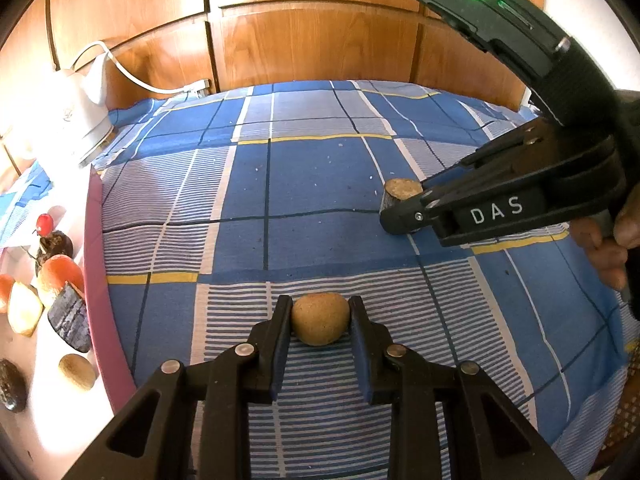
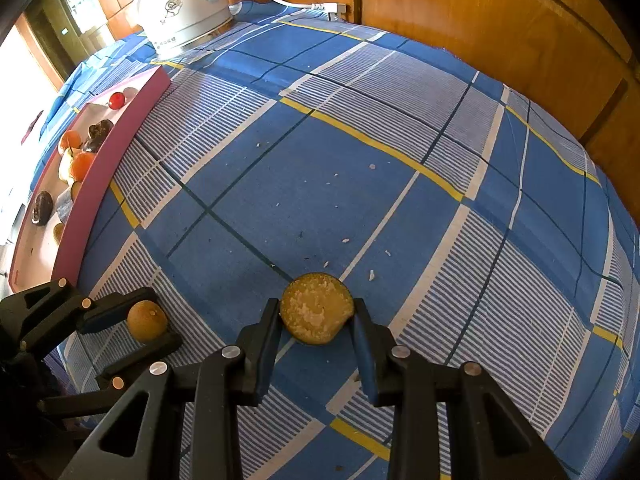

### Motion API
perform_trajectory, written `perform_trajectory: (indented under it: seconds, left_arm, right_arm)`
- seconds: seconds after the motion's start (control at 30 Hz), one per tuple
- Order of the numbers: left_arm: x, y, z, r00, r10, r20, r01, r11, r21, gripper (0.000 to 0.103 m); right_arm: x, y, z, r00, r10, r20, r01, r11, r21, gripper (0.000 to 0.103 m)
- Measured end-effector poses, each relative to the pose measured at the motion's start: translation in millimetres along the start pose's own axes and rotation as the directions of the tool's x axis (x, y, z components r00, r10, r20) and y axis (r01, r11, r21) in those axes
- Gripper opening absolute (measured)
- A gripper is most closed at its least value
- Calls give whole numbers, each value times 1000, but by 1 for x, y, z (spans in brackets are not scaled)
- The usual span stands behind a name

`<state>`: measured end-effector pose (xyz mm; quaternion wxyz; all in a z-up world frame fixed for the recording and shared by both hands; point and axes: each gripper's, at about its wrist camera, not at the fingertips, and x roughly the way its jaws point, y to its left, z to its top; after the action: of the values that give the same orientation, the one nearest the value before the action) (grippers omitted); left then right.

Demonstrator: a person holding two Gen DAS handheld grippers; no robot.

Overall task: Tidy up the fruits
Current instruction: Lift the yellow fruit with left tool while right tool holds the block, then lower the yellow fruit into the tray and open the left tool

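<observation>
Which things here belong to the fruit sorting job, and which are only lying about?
Belong to the job:
- round brown fruit, gripped by the left gripper
- cut fruit half, gripped by the right gripper
- pink tray holding other fruit, such as a cherry

Only lying about:
- white kettle with its cord
- crumbs on the checked cloth
</observation>
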<state>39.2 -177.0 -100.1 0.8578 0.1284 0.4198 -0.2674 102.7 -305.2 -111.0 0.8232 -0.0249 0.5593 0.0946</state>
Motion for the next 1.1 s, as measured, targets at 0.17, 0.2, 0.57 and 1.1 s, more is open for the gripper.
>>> perform_trajectory:
  seconds: [0.17,0.2,0.57,1.1]
  left_arm:
    - [-4,-1,2,1000,4,-6,-4,1000,6,27]
    - [-8,-1,2,1000,3,3,-3,1000,9,27]
    - [-53,1,17,996,-4,91,7,1000,-27,28]
    - [-120,121,-10,989,93,117,-48,940,-339,27]
  right_arm:
    - [-1,1,-3,1000,-3,6,3,1000,-2,34]
    - [0,1,-4,1000,-4,5,4,1000,-4,34]
    - [-1,10,-8,1000,-24,17,25,999,-25,34]
    - [1,18,-10,998,-52,22,53,998,-38,34]
